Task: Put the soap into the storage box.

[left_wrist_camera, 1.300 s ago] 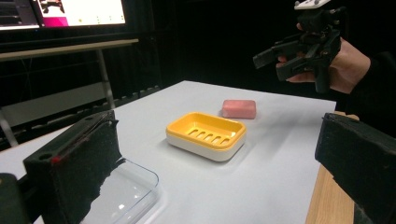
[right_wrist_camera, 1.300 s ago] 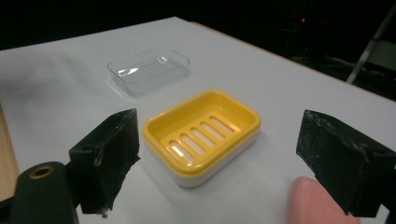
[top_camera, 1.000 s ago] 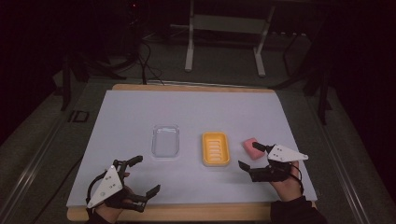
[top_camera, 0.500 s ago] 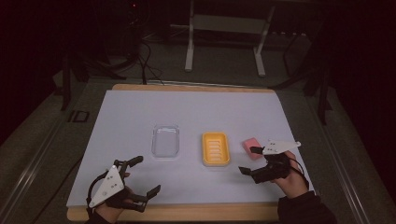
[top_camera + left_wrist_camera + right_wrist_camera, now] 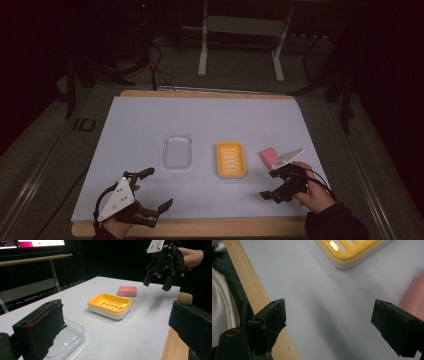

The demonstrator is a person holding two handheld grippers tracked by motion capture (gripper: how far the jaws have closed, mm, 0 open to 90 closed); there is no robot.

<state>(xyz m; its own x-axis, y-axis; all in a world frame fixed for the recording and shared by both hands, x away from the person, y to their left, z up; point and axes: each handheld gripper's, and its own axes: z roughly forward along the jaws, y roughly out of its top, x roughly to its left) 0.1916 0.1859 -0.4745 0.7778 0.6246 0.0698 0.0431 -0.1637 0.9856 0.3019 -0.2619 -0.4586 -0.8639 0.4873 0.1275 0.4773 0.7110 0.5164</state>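
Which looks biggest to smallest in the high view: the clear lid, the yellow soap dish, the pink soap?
1. Yellow soap dish and clear lid: these look alike in size, so I won't rank them.
2. Pink soap: clearly smallest, partly behind the right gripper.

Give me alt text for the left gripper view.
A yellow plastic soap dish sits on a white table, a pink soap bar behind it. The right hand-held gripper hovers open beyond; a clear plastic lid lies near.
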